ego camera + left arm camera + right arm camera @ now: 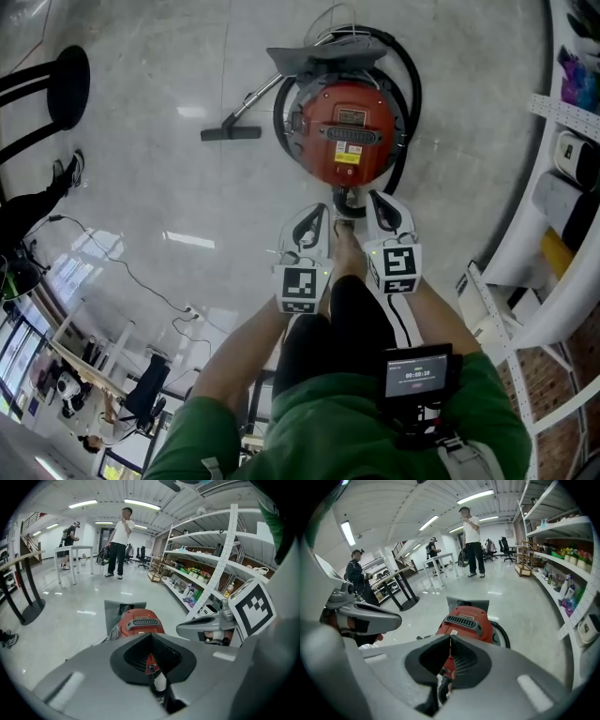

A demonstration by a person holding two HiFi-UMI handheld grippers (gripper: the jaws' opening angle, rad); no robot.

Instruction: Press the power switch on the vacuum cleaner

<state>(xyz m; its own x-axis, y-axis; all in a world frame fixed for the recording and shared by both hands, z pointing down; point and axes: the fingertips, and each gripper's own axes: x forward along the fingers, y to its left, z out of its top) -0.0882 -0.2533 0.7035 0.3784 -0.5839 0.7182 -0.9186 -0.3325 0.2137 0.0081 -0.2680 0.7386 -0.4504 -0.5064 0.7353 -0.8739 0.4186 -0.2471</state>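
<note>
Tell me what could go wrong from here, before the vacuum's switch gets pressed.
1. No switch stands out on top of the vacuum cleaner, so the shut left tongs or right tongs may land on the handle or label instead.
2. It sits on a glossy floor, so a push might shove it away.
3. The hose loops around the body and could snag descending tongs.

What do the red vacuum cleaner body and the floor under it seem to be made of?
Vacuum cleaner body: probably moulded plastic, red, semi-glossy, soft highlights. Floor: likely polished stone or sealed concrete; it mirrors ceiling lights.
</note>
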